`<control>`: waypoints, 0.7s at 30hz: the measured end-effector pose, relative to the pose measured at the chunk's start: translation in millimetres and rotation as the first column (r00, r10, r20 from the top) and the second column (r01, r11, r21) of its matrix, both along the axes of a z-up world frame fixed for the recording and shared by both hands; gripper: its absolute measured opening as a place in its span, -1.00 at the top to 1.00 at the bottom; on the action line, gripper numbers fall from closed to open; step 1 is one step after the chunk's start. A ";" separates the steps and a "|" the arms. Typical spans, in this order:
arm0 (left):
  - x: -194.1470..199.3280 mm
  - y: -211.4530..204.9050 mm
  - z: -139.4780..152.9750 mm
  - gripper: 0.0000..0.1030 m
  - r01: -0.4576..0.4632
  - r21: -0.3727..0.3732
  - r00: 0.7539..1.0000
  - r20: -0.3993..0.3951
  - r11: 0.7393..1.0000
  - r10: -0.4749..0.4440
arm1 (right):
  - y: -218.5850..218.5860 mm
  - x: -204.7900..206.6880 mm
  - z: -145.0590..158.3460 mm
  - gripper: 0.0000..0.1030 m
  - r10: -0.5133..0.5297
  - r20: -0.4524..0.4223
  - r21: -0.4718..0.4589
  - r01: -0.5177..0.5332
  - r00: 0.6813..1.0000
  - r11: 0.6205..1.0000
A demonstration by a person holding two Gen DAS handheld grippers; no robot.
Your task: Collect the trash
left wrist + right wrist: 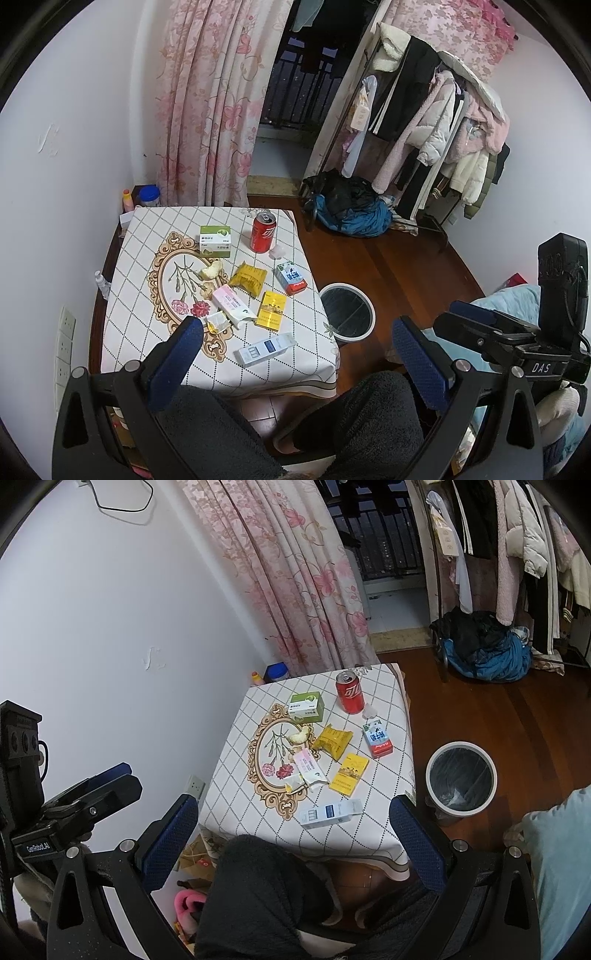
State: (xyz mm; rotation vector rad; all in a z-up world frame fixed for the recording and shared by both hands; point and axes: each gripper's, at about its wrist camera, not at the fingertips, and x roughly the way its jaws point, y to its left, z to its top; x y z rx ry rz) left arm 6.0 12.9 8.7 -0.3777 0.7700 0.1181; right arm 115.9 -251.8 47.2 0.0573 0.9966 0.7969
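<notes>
Bedroom corner, small table (155, 354) under a checked cloth, litter spread across it; both grippers above, nothing held.

Left to right on the cloth: crumpled wrappers (221, 325) near the front left, pink-and-white pack (232, 304), green box (215, 240) further back, yellow snack bag (248, 277), white-and-blue carton (266, 349) lying flat at the front edge, yellow packet (271, 309), red soda can (263, 233) upright at the back, small milk carton (291, 277) on its side. White bin (461, 780) with black liner on the wood floor, just right of the table. Left gripper (297, 345) jaws spread wide, empty, held short of the table. Right gripper (295, 825) likewise wide apart, empty, over a dark fleece-clad knee (258, 893).
</notes>
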 end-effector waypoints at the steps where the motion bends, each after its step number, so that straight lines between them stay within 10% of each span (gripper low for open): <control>1: 0.0 0.1 0.1 -1.00 0.000 0.000 1.000 0.000 1.000 0.000 | 0.0 0.2 0.6 -1.00 0.001 0.001 -0.001 -0.001 1.000 1.000; 21: 7.0 11.6 -13.9 -1.00 -0.091 0.064 0.996 -0.013 0.994 0.092 | 8.8 17.1 -3.1 -1.00 -0.054 -0.019 0.008 0.054 0.998 0.999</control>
